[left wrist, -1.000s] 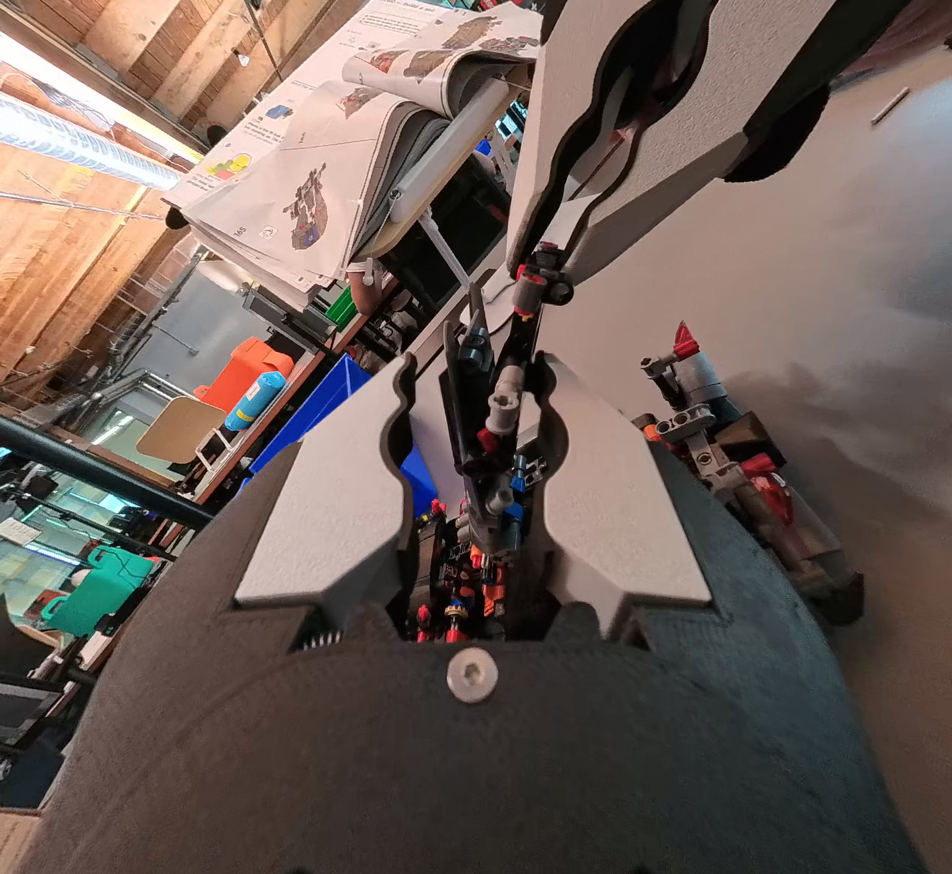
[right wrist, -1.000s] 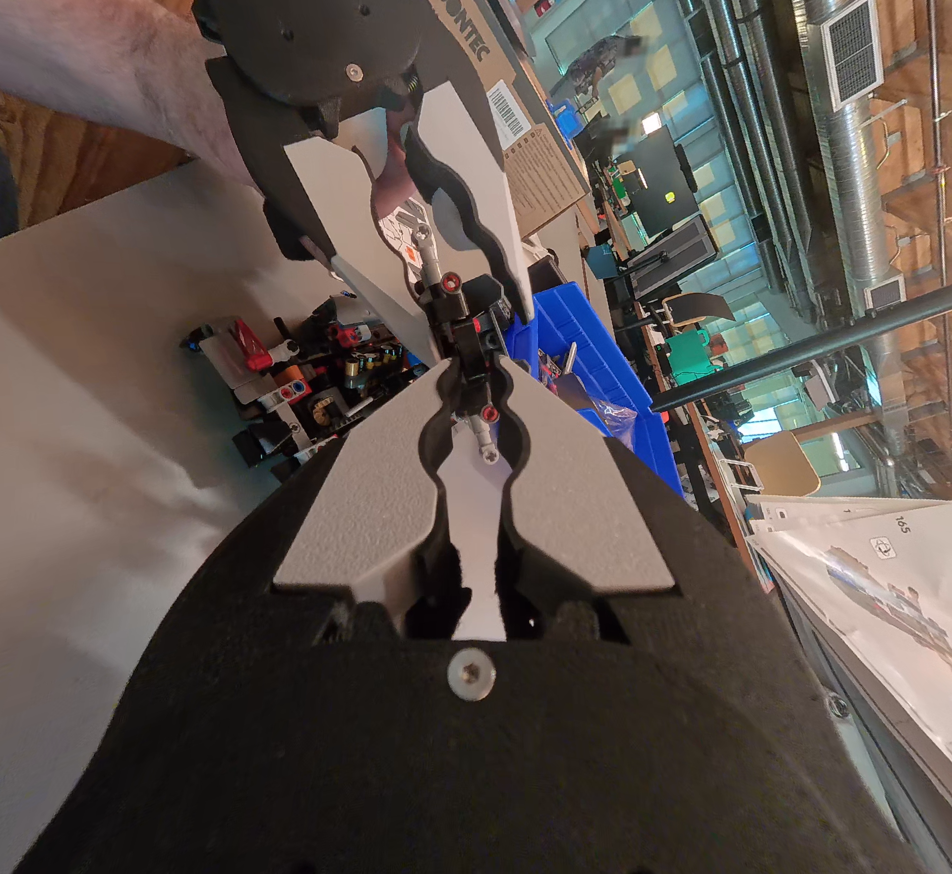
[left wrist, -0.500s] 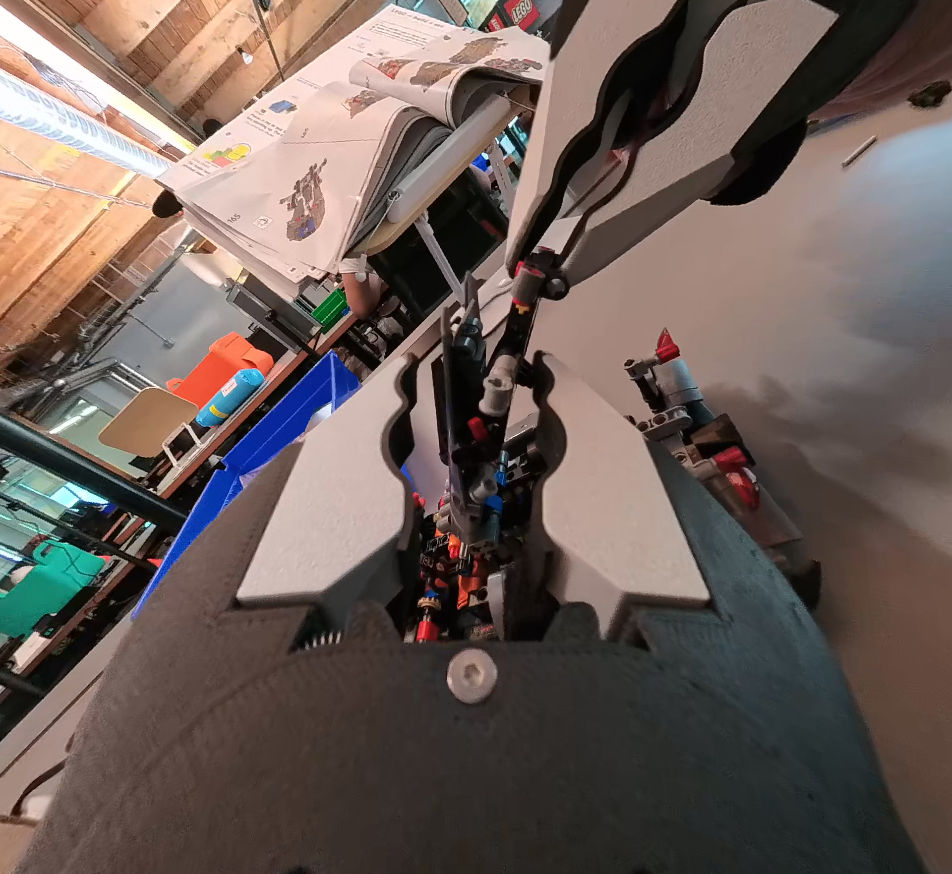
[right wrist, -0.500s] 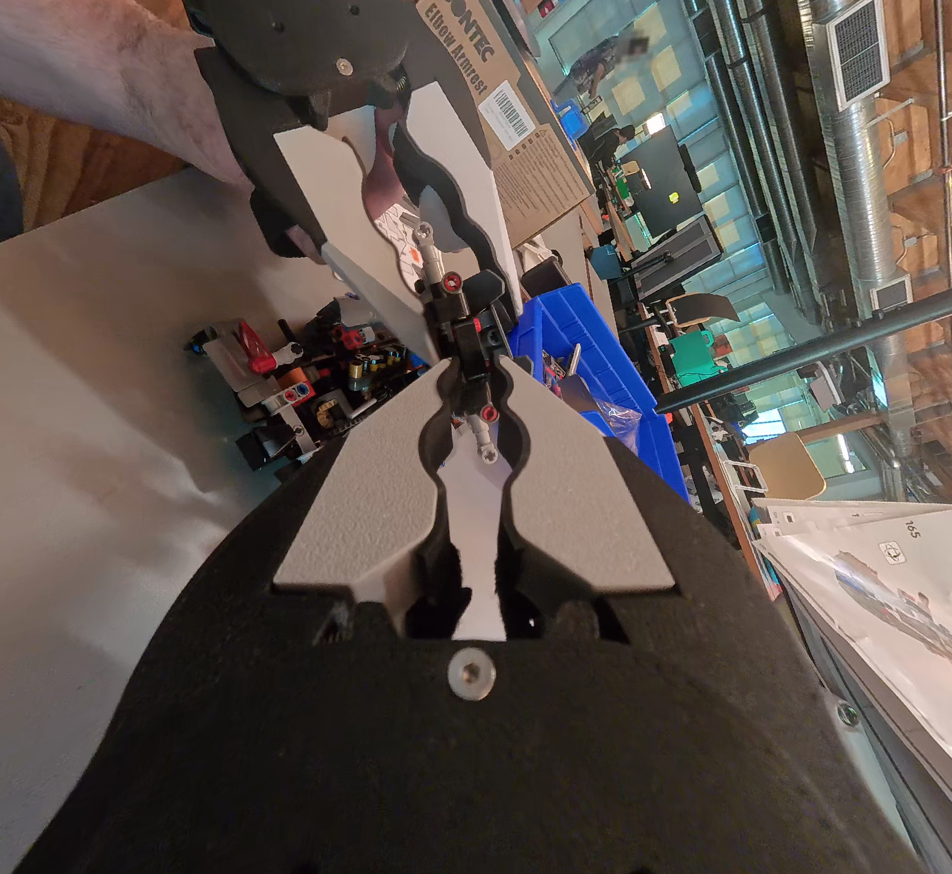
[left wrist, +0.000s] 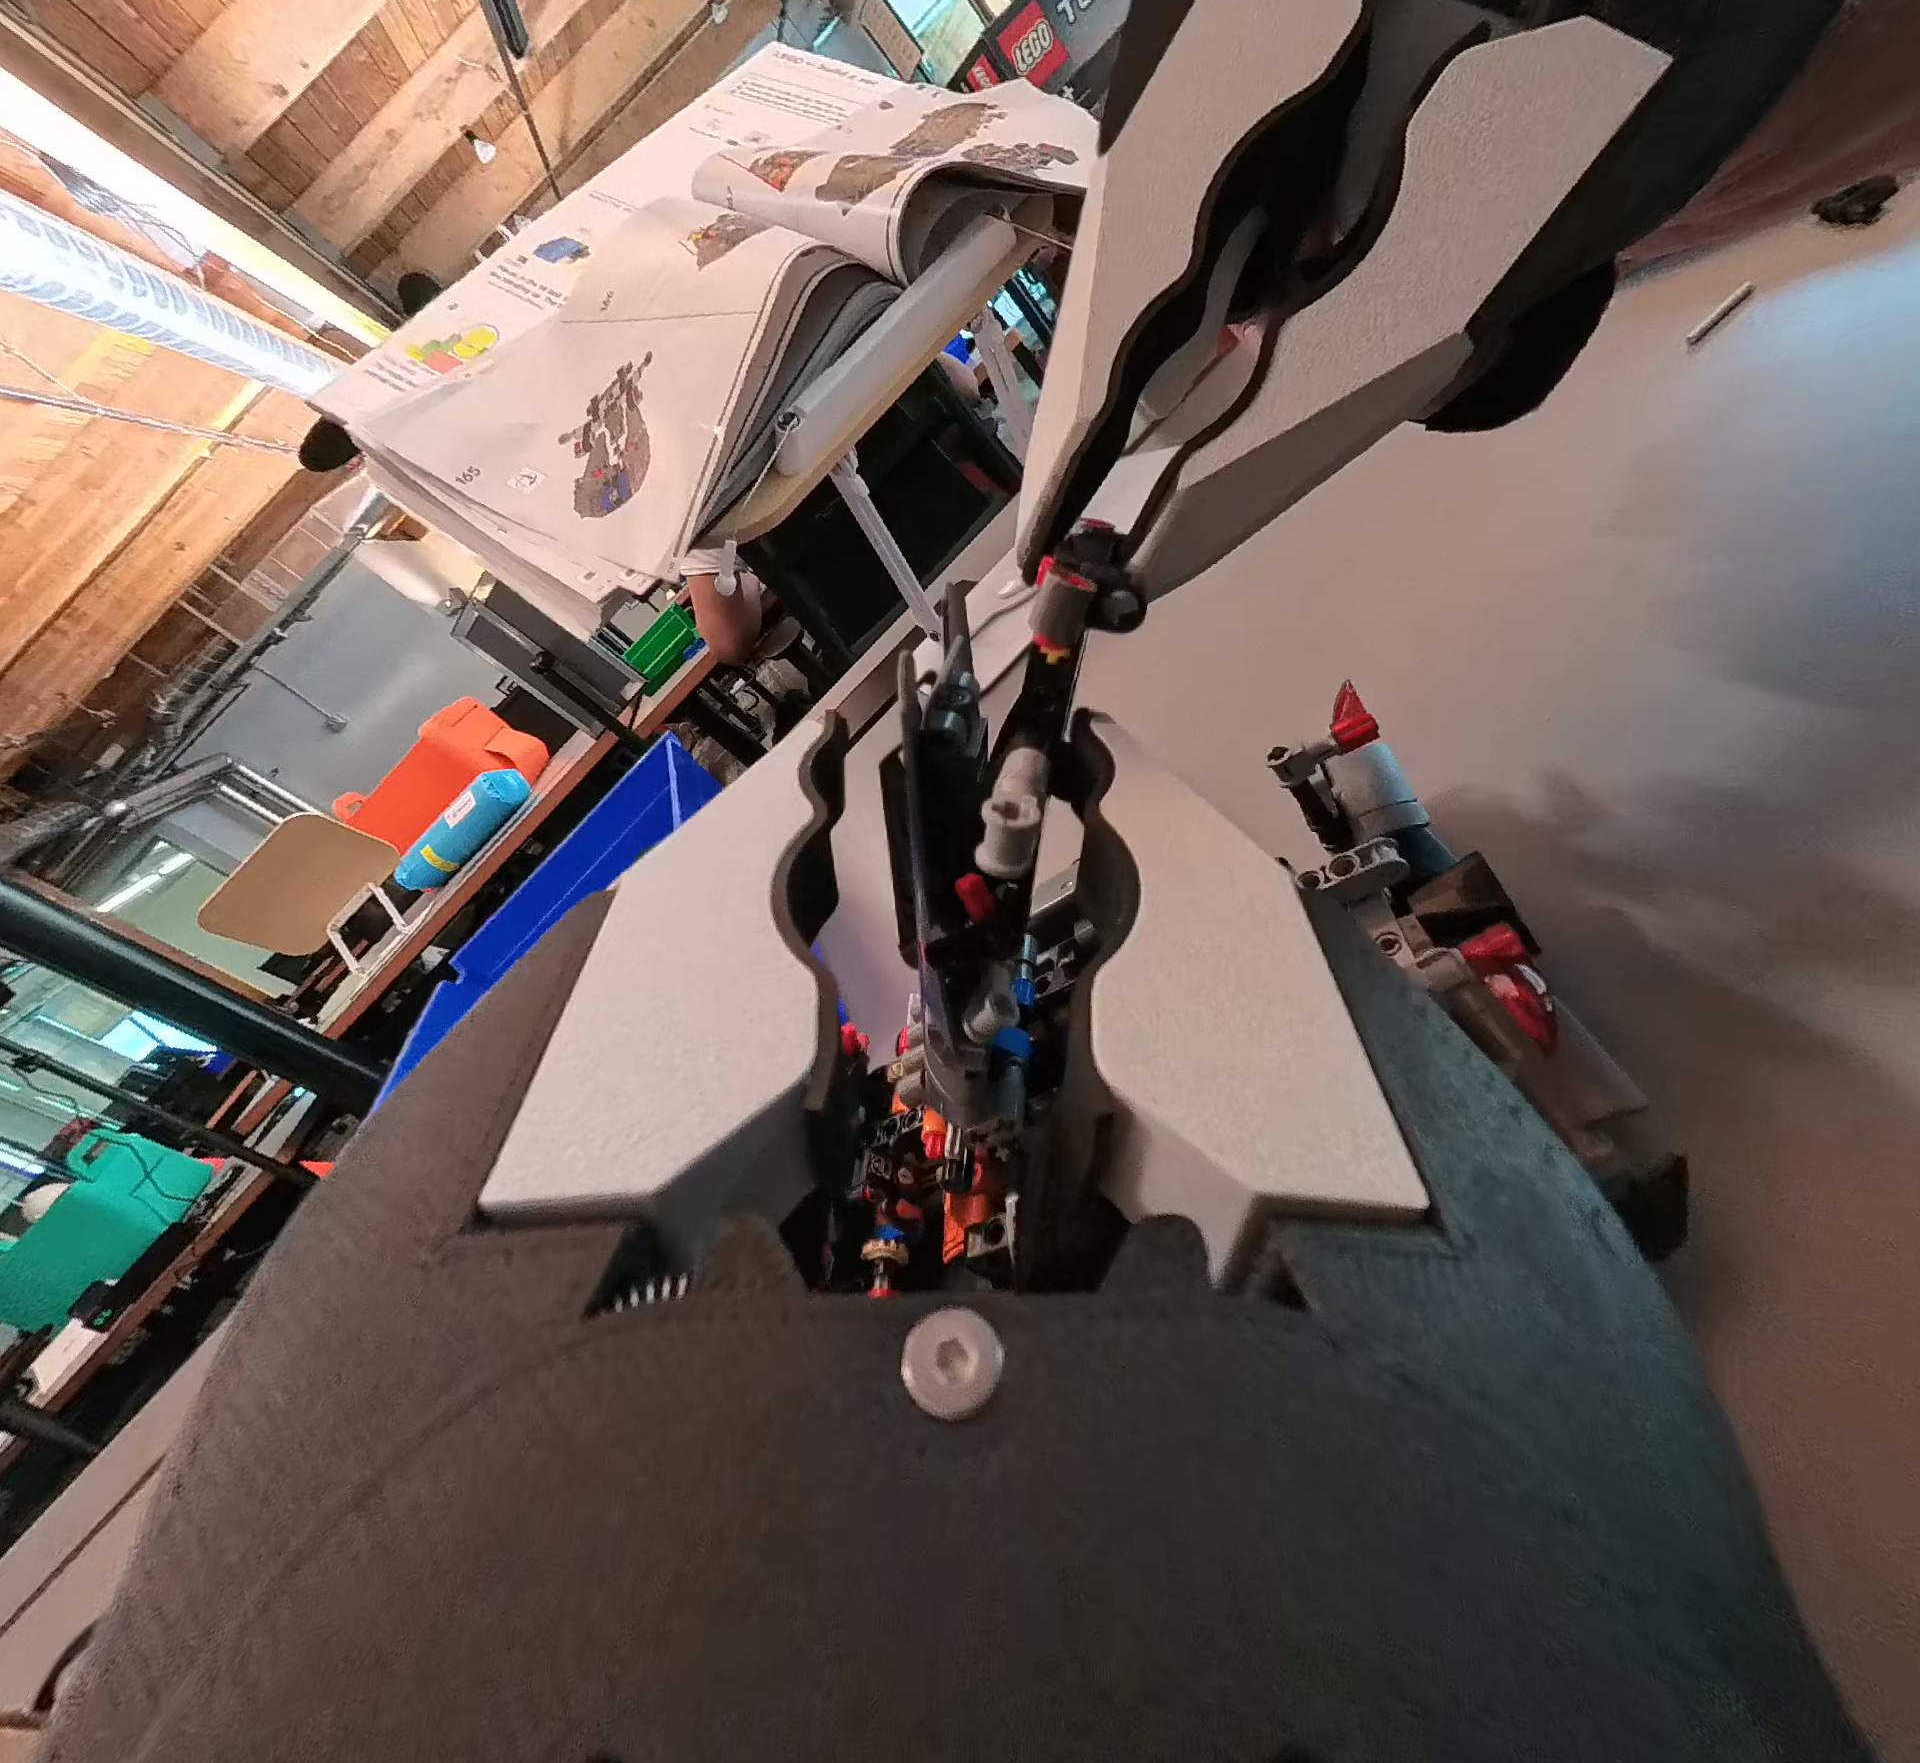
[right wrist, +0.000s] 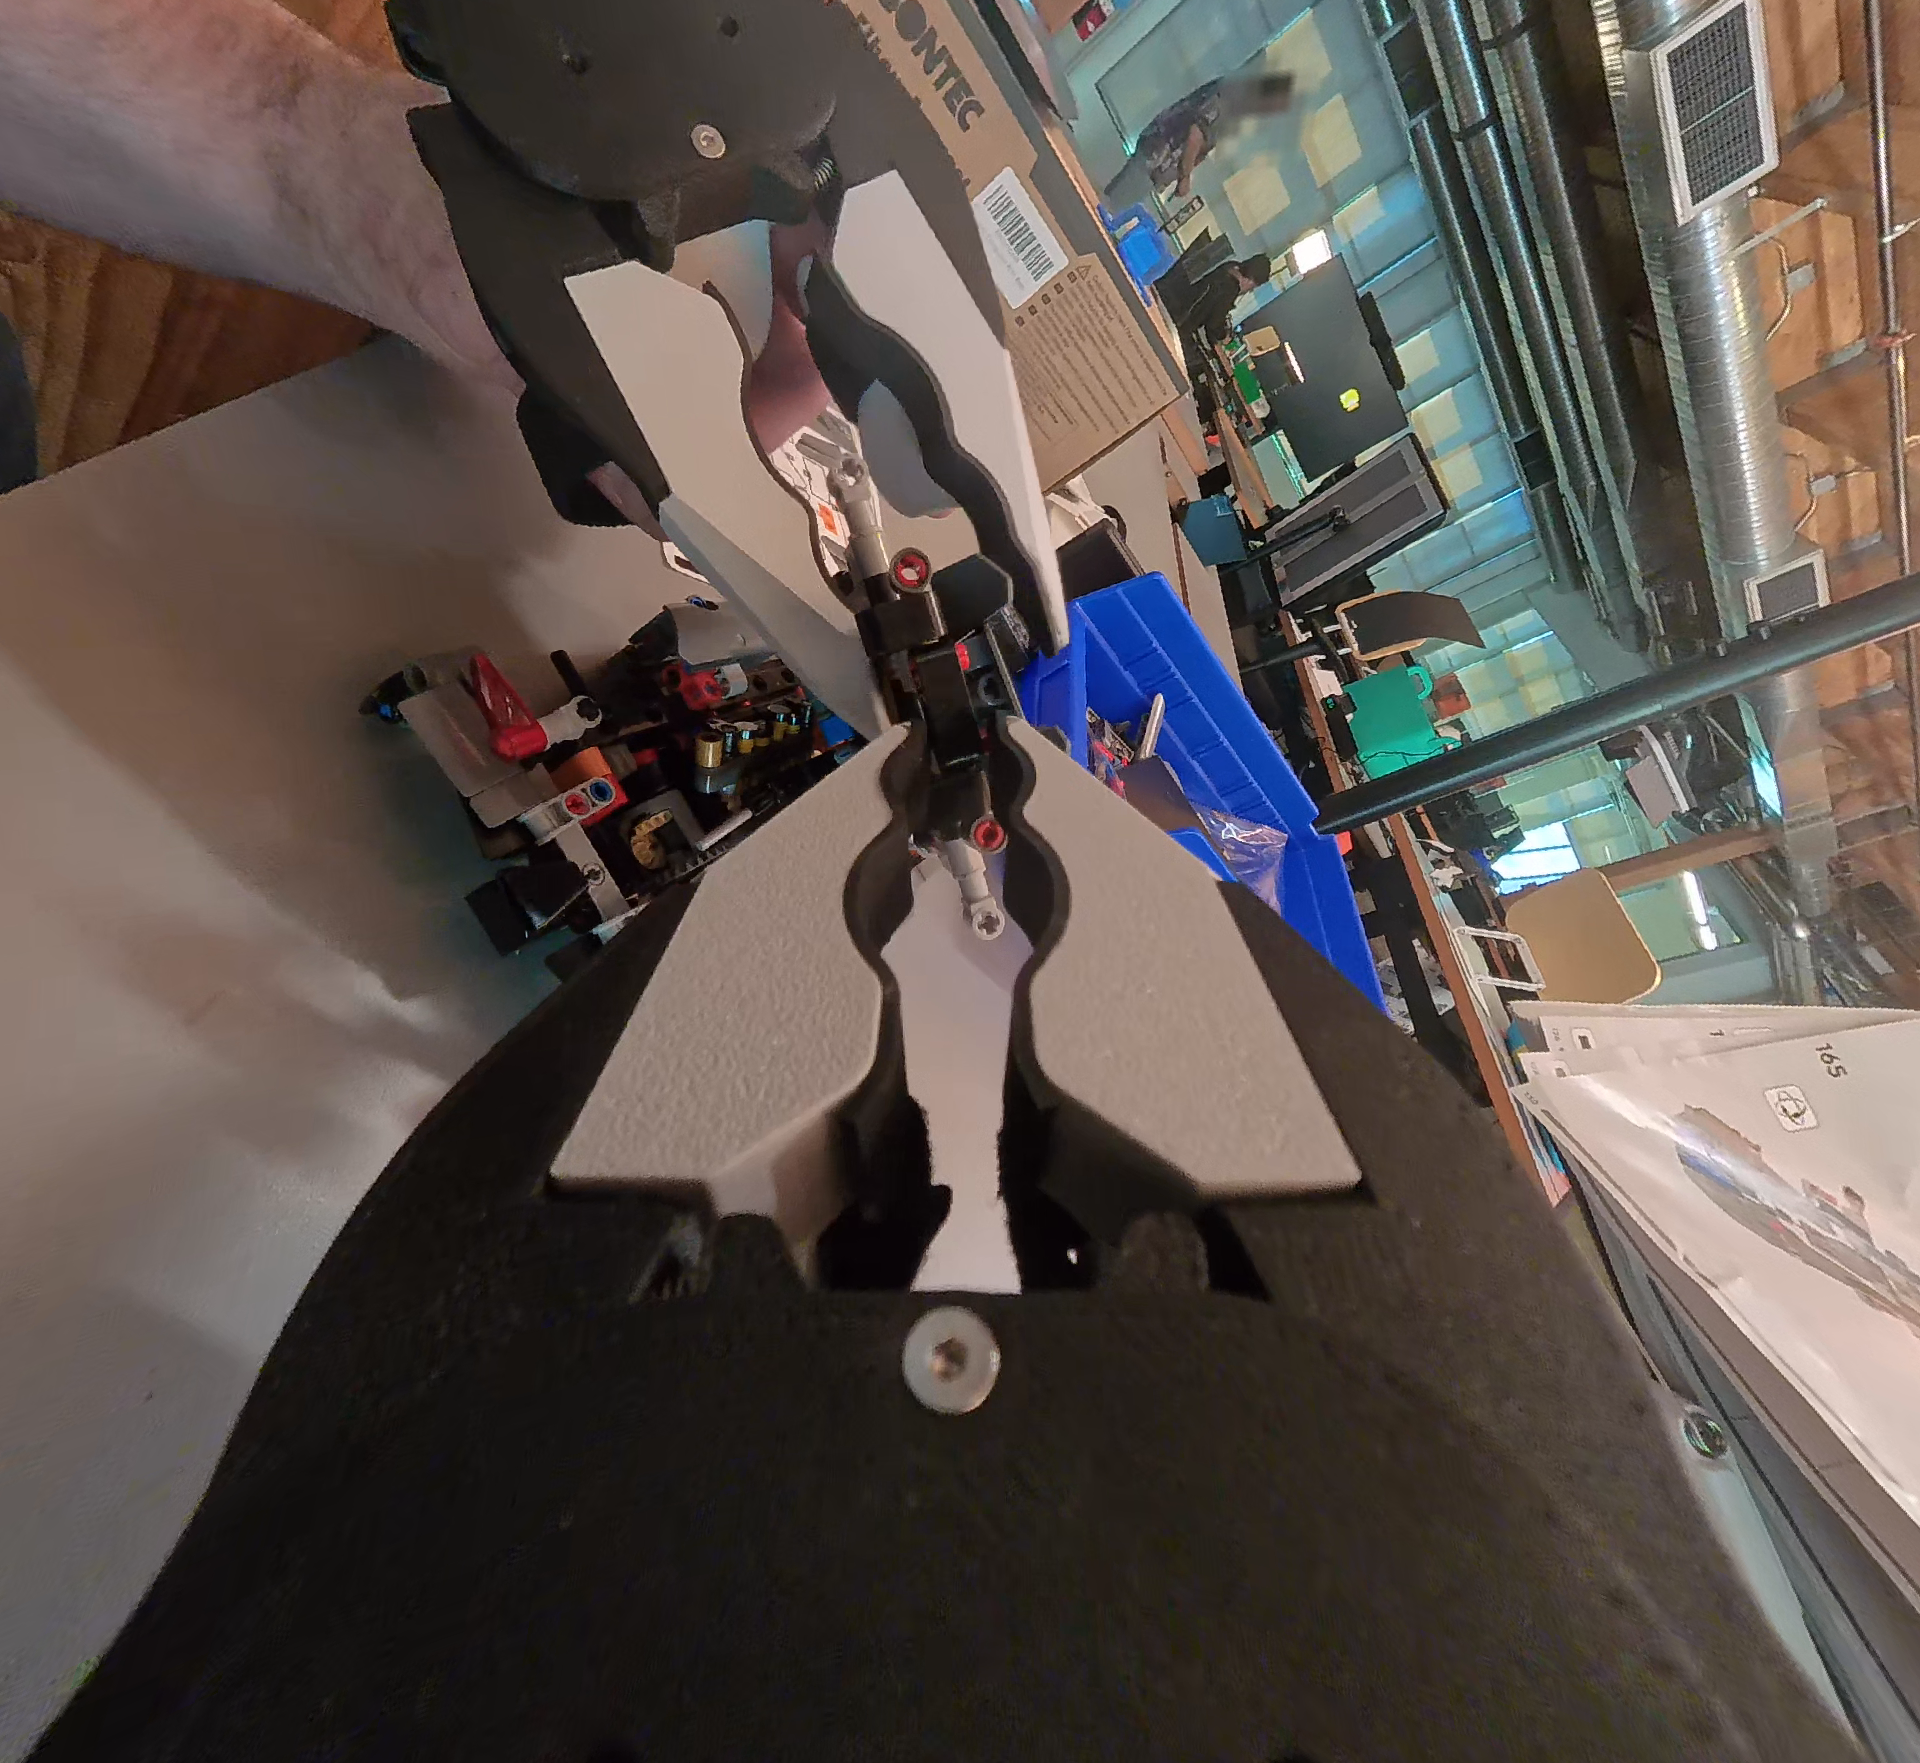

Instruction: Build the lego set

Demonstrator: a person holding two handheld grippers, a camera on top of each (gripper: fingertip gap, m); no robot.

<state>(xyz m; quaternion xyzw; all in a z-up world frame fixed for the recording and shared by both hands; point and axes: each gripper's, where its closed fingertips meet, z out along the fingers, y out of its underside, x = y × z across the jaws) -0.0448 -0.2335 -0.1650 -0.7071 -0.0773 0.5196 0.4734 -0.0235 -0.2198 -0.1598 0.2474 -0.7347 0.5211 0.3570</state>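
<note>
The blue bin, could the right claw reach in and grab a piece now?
Probably not yet: the right claw is shut on the black lego assembly, which the left claw also grips. The blue bin lies just beyond.

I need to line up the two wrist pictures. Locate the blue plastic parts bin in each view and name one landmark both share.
Left wrist view: blue plastic parts bin at centre-left, behind the near tongs' left finger.
Right wrist view: the bin sits right of centre, just past the tongs' tips.
Shared landmark: open white instruction booklet, upper centre there, lower right here.
</note>
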